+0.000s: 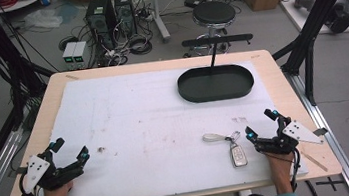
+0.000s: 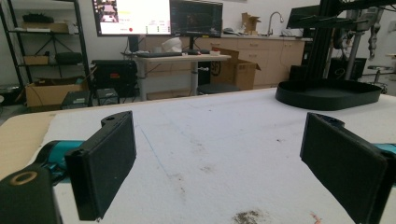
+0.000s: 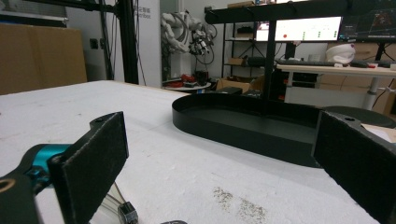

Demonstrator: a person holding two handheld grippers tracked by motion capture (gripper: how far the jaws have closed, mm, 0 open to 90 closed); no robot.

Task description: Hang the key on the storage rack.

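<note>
A silver car key fob (image 1: 238,155) with a key ring and a white loop strap (image 1: 213,137) lies on the white mat, front right. My right gripper (image 1: 261,123) rests just right of it, open, nothing between its jaws. In the right gripper view the gripper (image 3: 224,163) has wide-apart pads and the key ring (image 3: 125,212) peeks in at the bottom edge. A black oval tray (image 1: 216,83) sits at the back right, empty. My left gripper (image 1: 71,148) rests open at the front left; the left gripper view (image 2: 219,161) has bare mat between its pads.
The white foam mat (image 1: 149,116) covers most of the wooden table (image 1: 66,77). A small dark speck (image 1: 101,149) lies near the left gripper. A black stand's post (image 1: 213,53) rises behind the tray. Beyond the table stand a stool (image 1: 213,15), computers and cables.
</note>
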